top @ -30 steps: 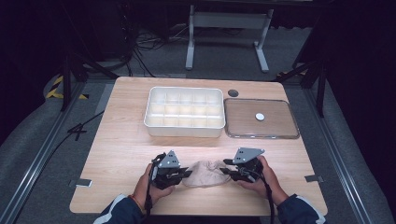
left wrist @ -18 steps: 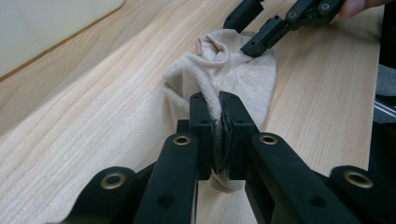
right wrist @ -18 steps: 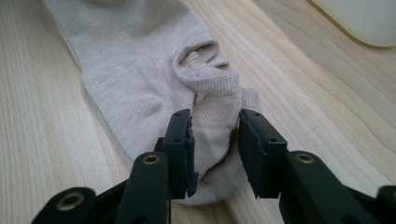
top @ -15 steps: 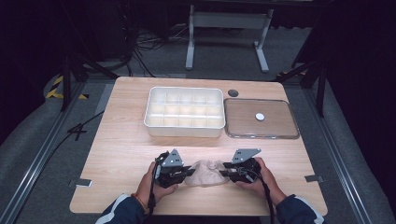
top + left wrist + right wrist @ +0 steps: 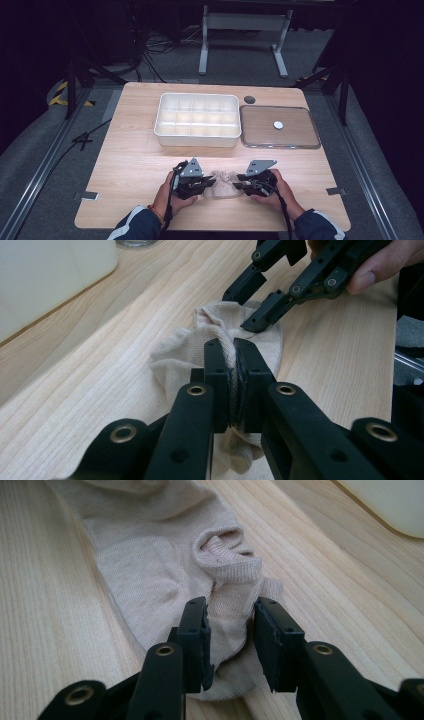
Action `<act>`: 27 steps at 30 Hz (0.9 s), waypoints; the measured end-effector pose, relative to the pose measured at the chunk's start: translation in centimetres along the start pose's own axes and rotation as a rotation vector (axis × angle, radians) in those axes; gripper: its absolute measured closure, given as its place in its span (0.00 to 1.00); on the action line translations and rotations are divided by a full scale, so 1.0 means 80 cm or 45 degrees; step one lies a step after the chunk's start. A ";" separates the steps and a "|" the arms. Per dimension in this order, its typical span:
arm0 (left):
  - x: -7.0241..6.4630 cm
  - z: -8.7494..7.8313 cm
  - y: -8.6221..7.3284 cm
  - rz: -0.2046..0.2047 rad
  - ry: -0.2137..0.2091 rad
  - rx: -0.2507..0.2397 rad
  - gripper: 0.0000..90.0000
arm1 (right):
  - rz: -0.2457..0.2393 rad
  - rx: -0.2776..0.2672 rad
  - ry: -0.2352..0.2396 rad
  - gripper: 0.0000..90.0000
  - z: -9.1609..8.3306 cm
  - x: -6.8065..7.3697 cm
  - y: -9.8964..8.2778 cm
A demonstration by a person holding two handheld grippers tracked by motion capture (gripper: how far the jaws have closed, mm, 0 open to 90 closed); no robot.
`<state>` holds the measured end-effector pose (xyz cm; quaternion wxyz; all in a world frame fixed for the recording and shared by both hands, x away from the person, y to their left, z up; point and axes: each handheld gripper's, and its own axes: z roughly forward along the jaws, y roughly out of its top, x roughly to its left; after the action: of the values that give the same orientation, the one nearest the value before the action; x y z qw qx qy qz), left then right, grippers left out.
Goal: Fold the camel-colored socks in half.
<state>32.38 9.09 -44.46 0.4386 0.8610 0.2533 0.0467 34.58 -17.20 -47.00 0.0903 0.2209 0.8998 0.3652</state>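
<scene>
Barely shifted from a second ago: both hands nudged slightly closer round the sock, nothing else moved.

High view: beige sock (image 5: 223,183) bunched on the wooden table (image 5: 130,150) near its front edge, between left gripper (image 5: 202,185) and right gripper (image 5: 242,187). Beyond, a white divided tray (image 5: 197,120), compartments seemingly empty, and just beside it a clear lid (image 5: 300,141) lying flat.

Left gripper view: left gripper (image 5: 234,385) clamped on a ribbed fold of the sock (image 5: 175,350); right gripper (image 5: 250,307) reaching in from the far end, tips touching the fabric.

Right gripper view: right gripper (image 5: 230,640) with jaws apart, astride the sock (image 5: 150,565) edge, not yet pinched.

Probably early days: one end gripped, the other not yet taken; any folding and stowing in the tray still undone.
</scene>
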 end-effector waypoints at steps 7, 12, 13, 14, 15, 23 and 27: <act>-0.001 0.003 0.007 0.004 0.011 -0.017 0.96 | -0.003 0.002 0.007 0.76 0.000 0.001 0.000; -0.004 0.010 0.012 0.008 0.015 -0.023 0.96 | -0.008 0.001 -0.001 0.75 0.001 0.002 0.001; -0.005 0.011 0.013 0.007 0.016 -0.024 0.96 | -0.004 -0.001 -0.001 0.75 0.001 0.001 0.001; -0.005 0.013 0.014 0.011 0.016 -0.023 0.96 | -0.001 -0.003 0.002 0.75 0.001 0.001 0.001; -0.007 0.014 0.015 0.009 0.020 -0.023 0.96 | -0.003 -0.003 0.002 0.74 0.001 0.001 0.000; -0.010 0.025 0.018 0.035 0.026 -0.003 0.96 | 0.012 -0.011 0.011 0.67 -0.002 -0.002 0.000; -0.008 0.024 0.017 0.016 0.034 -0.008 0.96 | 0.030 -0.068 0.034 0.66 -0.015 -0.007 0.002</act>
<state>32.96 6.76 -44.46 0.4375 0.8605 0.2535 0.0619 34.70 -18.12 -46.03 0.0800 0.2241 0.8883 0.3929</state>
